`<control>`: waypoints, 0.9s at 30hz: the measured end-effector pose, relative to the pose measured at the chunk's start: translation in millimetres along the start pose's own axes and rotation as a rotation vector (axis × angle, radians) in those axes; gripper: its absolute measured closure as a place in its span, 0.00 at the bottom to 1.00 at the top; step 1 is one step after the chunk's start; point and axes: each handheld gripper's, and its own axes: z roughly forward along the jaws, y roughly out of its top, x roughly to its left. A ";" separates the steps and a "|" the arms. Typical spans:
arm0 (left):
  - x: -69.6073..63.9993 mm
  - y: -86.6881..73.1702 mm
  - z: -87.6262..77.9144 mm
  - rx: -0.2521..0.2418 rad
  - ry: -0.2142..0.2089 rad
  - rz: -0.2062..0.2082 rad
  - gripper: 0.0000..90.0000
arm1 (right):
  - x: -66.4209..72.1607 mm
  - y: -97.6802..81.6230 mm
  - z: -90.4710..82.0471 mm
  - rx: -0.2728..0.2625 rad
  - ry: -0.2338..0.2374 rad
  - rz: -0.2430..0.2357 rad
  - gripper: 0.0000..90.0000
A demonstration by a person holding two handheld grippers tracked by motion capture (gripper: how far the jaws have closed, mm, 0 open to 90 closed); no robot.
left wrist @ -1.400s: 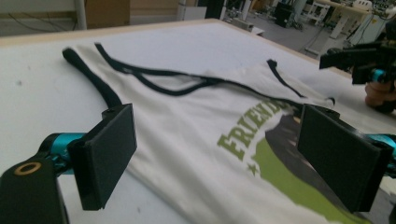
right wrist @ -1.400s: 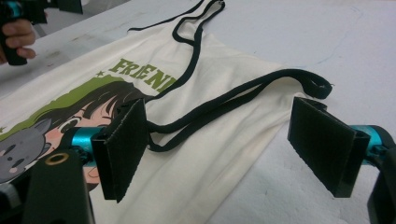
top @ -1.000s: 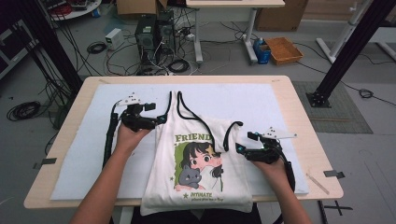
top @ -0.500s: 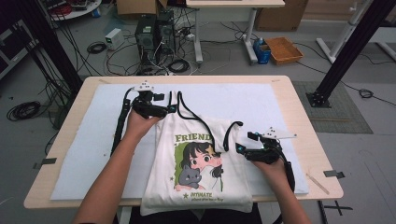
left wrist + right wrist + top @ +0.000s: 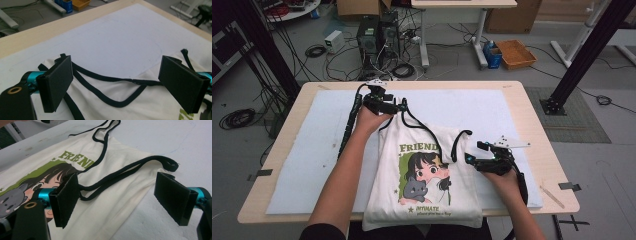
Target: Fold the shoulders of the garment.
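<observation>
Cream tote bag (image 5: pixel 424 175), flat

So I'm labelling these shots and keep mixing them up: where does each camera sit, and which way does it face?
High view: above the person's side, looking forward and down at the table; both forearms, left hand-held gripper, right hand-held gripper.
Left gripper view: rides the left one, looking along its open jaws at the black straps.
Right gripper view: rides the right one, open jaws over the bag's edge.
All share the tote bag.
</observation>
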 end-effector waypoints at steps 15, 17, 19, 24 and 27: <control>30.9 -4.5 45.0 0.123 0.135 -0.029 0.15 | 0.3 0.3 0.8 0.009 -0.002 -0.006 0.23; 33.1 -4.6 50.2 0.138 0.143 -0.027 0.15 | 0.4 0.3 1.0 0.008 -0.004 -0.011 0.23; 33.4 -5.0 55.2 0.159 0.170 -0.013 0.15 | 0.3 0.3 1.0 0.008 -0.005 -0.011 0.23; 28.4 -10.7 69.0 0.204 0.174 0.040 0.30 | 0.5 0.3 1.1 0.008 -0.003 -0.011 0.23; 23.2 -14.5 73.8 0.226 0.213 0.069 0.45 | 1.1 0.3 1.1 0.008 -0.005 -0.010 0.23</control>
